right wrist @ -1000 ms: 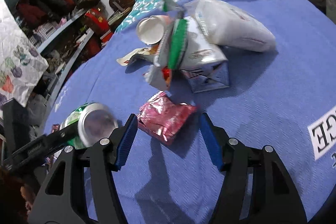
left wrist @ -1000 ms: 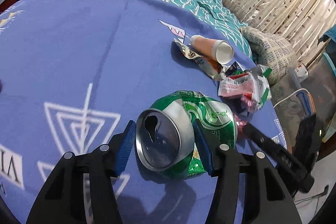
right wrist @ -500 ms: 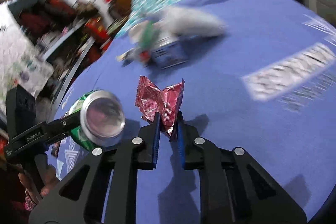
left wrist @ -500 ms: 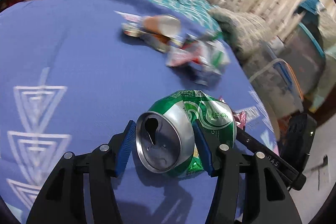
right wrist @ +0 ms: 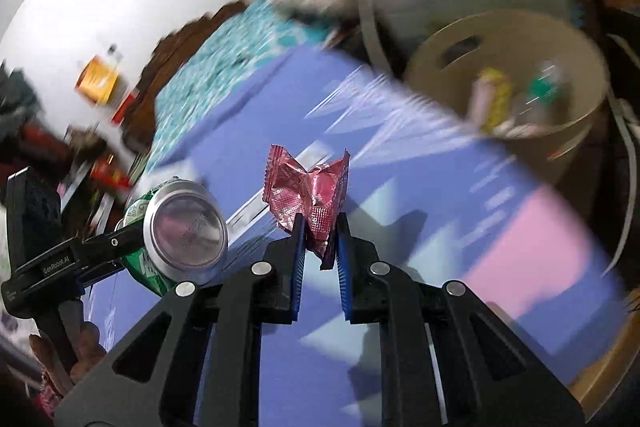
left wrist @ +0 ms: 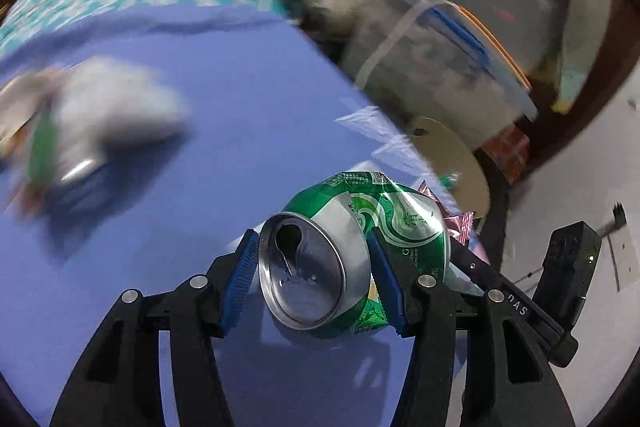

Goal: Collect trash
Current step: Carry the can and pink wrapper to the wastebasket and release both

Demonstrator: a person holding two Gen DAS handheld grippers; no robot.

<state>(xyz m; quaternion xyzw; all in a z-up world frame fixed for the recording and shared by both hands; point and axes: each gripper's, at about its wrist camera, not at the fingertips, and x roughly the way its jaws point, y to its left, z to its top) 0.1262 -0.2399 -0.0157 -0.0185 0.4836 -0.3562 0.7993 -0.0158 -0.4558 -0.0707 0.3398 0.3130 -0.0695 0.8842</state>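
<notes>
The left hand-held gripper (left wrist: 310,285) stays clamped on the crushed green can (left wrist: 352,259). The right hand-held gripper (right wrist: 320,247), open around the pink wrapper (right wrist: 308,195) a second ago, now pinches it aloft. Both have swung toward the tan bin (right wrist: 568,131) beyond the surface (left wrist: 240,115), likely for dropping. Blur obscures the remaining trash pile (left wrist: 92,123) and the bin's contents.

Left gripper (left wrist: 312,275): I've got its blue pads clamped on the dented green can (left wrist: 352,259), open top facing the camera, lifted above the purple cloth (left wrist: 224,131). Pink wrapper (left wrist: 456,219) peeks out just behind the can, with the right gripper (left wrist: 516,311) running beside it. Beige bin (left wrist: 460,163) sits past the cloth's edge. Blurred pile of trash (left wrist: 92,131) at far left on the cloth.
</notes>
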